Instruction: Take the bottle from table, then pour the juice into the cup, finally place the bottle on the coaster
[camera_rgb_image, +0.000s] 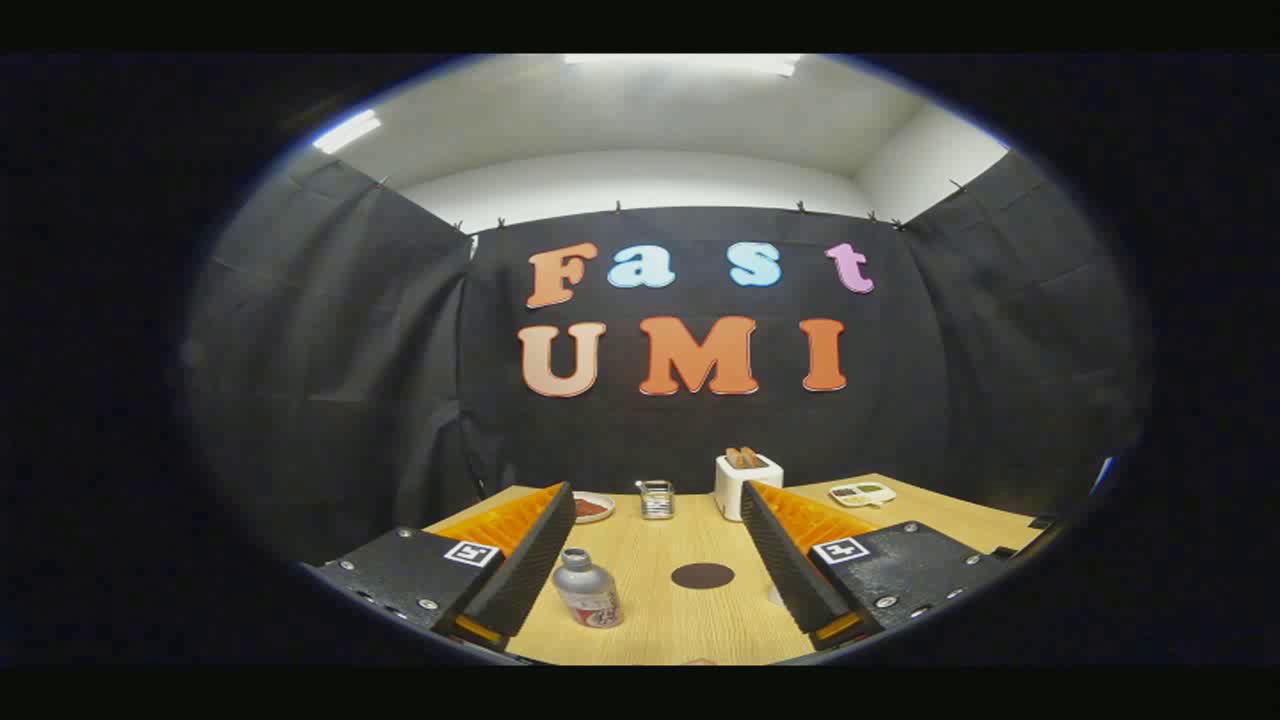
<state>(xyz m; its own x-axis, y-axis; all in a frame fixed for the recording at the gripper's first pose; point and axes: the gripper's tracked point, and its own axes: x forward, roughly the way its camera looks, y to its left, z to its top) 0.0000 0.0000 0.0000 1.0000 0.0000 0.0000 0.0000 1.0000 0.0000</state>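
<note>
Gripper view showed my gripper (658, 500) with its jaws wide apart, holding nothing, above a pale wooden table (660, 625). Between my fingers (530, 560), close to the left one, a small silver bottle (587, 590) stood upright. Just right of it lay a dark round coaster (702, 575). Beyond stood a white toaster (746, 485) and what looked like a small metal cup (656, 499).

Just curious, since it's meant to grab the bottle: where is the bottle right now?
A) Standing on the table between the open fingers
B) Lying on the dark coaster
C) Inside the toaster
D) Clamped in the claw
A: the bottle stands upright on the table, untouched between the open claw fingers, beside the coaster.
</note>
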